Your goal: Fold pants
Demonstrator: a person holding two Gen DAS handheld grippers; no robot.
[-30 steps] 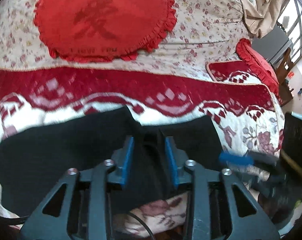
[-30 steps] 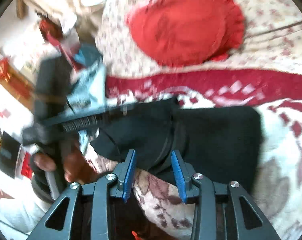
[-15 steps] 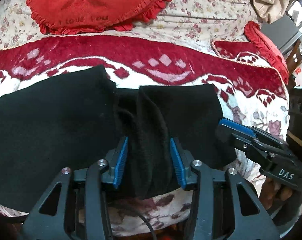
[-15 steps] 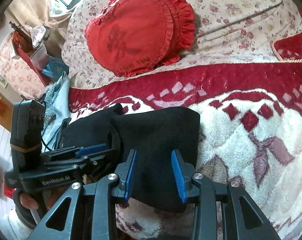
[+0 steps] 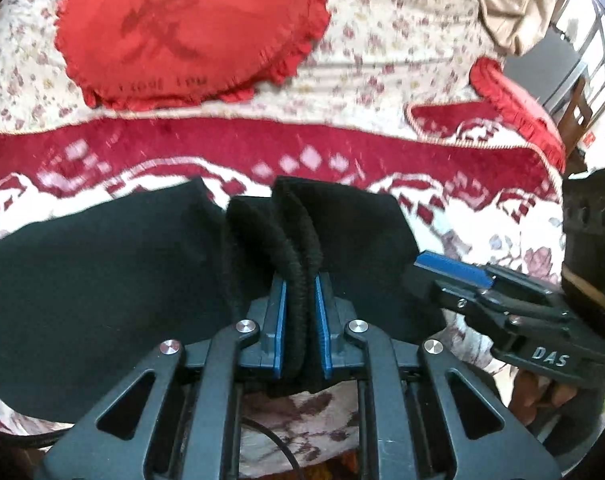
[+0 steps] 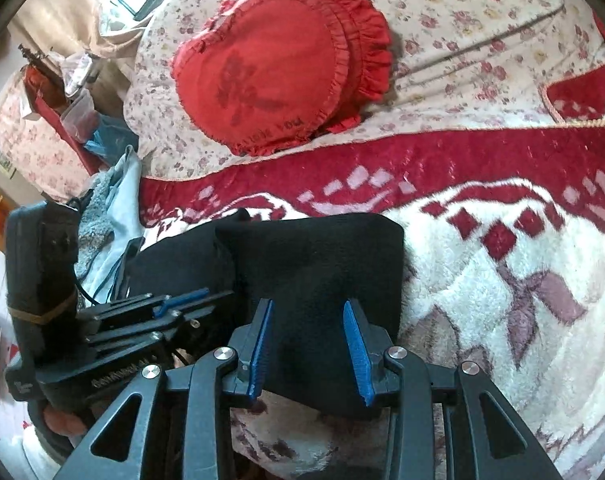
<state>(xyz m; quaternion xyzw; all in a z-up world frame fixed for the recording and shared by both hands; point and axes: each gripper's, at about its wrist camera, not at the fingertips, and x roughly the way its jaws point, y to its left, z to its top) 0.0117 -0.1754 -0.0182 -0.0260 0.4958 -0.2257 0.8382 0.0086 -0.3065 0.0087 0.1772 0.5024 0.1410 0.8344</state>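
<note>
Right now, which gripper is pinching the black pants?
The left gripper: it is shut on the pants. The right gripper is open above them.

Bright daylight, fisheye-bent edges with dark corners (left view slightly motion-blurred).

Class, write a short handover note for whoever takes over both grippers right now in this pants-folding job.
Left gripper: shut on a thick bunched ridge of the black pants, near their front edge.
Right gripper: open, its fingers either side of the pants' right end, nothing gripped.
Pants lie across the red-and-white blanket, in front of the red heart cushion.
Done: left grip taken; fabric gathered in the middle.
Left: close the right gripper on the fabric, complete the fold, smooth it flat.
</note>
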